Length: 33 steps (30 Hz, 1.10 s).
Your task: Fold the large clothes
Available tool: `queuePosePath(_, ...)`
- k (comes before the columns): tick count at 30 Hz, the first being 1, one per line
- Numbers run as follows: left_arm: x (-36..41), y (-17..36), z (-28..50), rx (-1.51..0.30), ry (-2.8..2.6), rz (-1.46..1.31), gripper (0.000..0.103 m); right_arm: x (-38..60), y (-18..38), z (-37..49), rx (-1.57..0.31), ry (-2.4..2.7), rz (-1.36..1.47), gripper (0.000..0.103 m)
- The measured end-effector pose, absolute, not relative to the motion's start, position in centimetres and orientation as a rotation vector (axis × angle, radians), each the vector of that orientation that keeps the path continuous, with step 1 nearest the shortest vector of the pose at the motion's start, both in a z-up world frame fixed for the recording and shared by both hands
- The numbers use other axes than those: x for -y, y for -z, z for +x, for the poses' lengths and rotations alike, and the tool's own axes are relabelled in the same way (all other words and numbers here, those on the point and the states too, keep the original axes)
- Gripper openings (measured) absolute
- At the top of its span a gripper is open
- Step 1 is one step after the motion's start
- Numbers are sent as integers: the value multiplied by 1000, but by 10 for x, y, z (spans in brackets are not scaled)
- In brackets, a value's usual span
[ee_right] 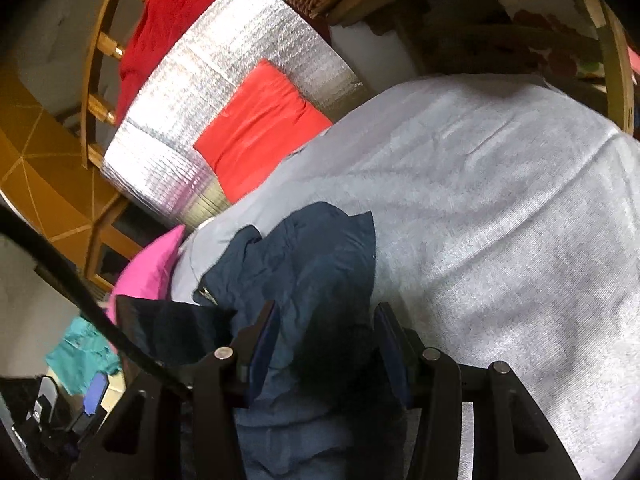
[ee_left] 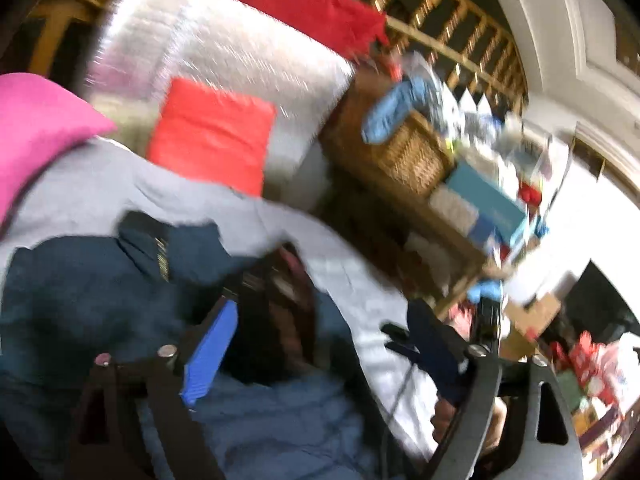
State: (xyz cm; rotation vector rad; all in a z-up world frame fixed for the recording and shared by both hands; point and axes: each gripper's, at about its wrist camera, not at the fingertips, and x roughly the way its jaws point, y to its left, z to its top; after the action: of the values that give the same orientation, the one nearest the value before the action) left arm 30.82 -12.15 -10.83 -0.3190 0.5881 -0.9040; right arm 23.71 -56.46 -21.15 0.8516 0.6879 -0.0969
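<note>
Pinching the navy jacket between its pads, the right claw held it bunched on the grey-sheeted desk; the left claw hung spread and empty above it, probably needing a fresh grip next.

Left gripper: jaws spread wide; nothing pressed between the pads.
Left gripper fingers: one blue ribbed pad at left, one dark pad at right, well apart.
Left gripper attitude: view tilted and motion-blurred; frame rolled to one side.
Right gripper: jaws partly closed, both pads pressing a bunched fold of navy jacket.
Right gripper fingers: fabric fills the gap between them.
Right gripper attitude: pointing forward and downward.
</note>
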Motion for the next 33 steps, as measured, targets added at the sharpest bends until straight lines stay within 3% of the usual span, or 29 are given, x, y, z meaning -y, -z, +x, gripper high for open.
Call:
queuePosePath(3,78,118,330,-581,819,-452,92,566,214,237,-679,88,891,53)
queuePosePath(14,-22,207,416,-933,205,-541,92,543,229,260,-732,-3,943,59)
queuePosePath(21,-32,245,435,-1023,157,-481,90,518,258,295,-871,38,861,60)
queuePosePath(22,-28,248,437,-1037,152,-455,90,512,259,300,-869,33,836,57)
queuePosePath(24,-22,251,437,-1040,141,-406,90,500,257,308,-874,-13,795,24)
queuePosePath(26,-16,248,437,-1038,146,-362,89,491,250,309,-864,-6,755,15)
queuePosePath(33,-13,241,429,-1041,152,-309,83,495,200,283,-634,68,656,8)
